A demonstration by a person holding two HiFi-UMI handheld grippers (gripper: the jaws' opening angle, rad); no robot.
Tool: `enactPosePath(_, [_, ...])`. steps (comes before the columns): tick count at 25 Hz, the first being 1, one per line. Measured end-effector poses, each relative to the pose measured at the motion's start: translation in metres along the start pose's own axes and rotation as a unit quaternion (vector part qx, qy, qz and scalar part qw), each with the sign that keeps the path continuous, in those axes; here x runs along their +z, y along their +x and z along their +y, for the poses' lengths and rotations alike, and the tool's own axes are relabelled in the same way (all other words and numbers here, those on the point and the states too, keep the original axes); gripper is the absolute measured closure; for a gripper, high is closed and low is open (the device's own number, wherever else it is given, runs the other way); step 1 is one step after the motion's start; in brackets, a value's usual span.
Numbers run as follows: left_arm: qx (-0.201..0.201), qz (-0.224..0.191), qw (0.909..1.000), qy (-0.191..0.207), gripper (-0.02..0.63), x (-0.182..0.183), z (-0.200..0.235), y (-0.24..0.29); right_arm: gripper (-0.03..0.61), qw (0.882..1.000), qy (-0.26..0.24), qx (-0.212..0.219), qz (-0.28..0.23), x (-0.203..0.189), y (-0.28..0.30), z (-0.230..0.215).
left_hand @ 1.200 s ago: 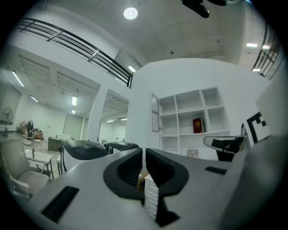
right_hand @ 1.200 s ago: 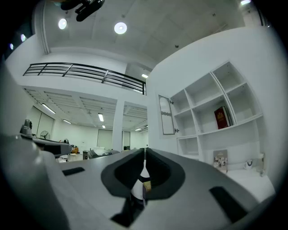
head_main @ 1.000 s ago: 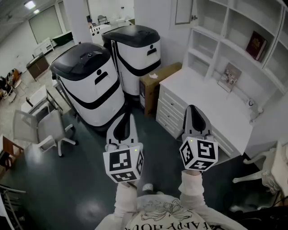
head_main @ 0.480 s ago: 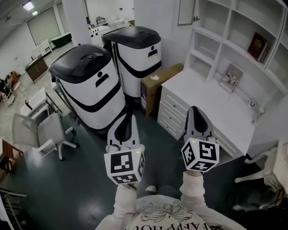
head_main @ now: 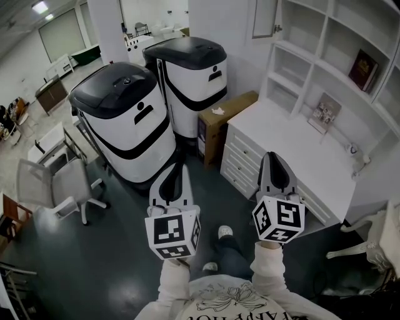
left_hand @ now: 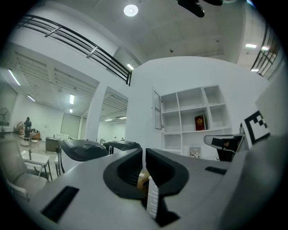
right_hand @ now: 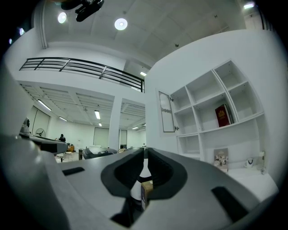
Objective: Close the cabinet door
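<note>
1. The nearer bulky rounded machine (head_main: 122,119) and the farther bulky rounded machine (head_main: 187,65) were white, with glossy black lids and curved black bands.
2. The rectangular cardboard box (head_main: 222,119) was brown.
3. The wooden desk with drawers (head_main: 294,153), the open wall shelving (head_main: 284,47) and the frame of the cabinet door (head_main: 264,19) were white. The door's panel looked grey.
4. The upright hardback book (head_main: 363,70) was dark red.
5. The left gripper (head_main: 180,167) and right gripper (head_main: 270,156) were pale grey with black jaw linings. Their cubes carried black square markers on white.
6. The smooth floor (head_main: 94,262) was dark grey-green, and the swivel chair (head_main: 59,181) was pale grey.

Floor lane (head_main: 209,187) between desk (head_main: 294,150), 2 machines (head_main: 125,119) (left)
</note>
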State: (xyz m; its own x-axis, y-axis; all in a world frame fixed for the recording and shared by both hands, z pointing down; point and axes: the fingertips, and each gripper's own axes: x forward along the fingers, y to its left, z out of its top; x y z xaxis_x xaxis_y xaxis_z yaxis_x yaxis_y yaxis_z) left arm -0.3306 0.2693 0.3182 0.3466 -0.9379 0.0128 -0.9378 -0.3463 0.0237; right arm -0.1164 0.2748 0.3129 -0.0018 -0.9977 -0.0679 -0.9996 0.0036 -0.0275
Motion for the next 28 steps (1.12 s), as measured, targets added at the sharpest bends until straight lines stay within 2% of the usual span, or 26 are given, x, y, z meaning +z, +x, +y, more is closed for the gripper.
enactPosePath(8, [0.016,-0.005,0.9999,-0.002,0.589,-0.001,0.011,0.054,0.563,1.000,-0.003,0.008,-0.008,-0.001,0.058,-0.017])
enactPosePath(28, [0.055,-0.018,0.9983,0.004,0.589,0.016,0.003,0.261,0.564,0.999,0.000,0.045,-0.025,0.007,0.267,-0.097])
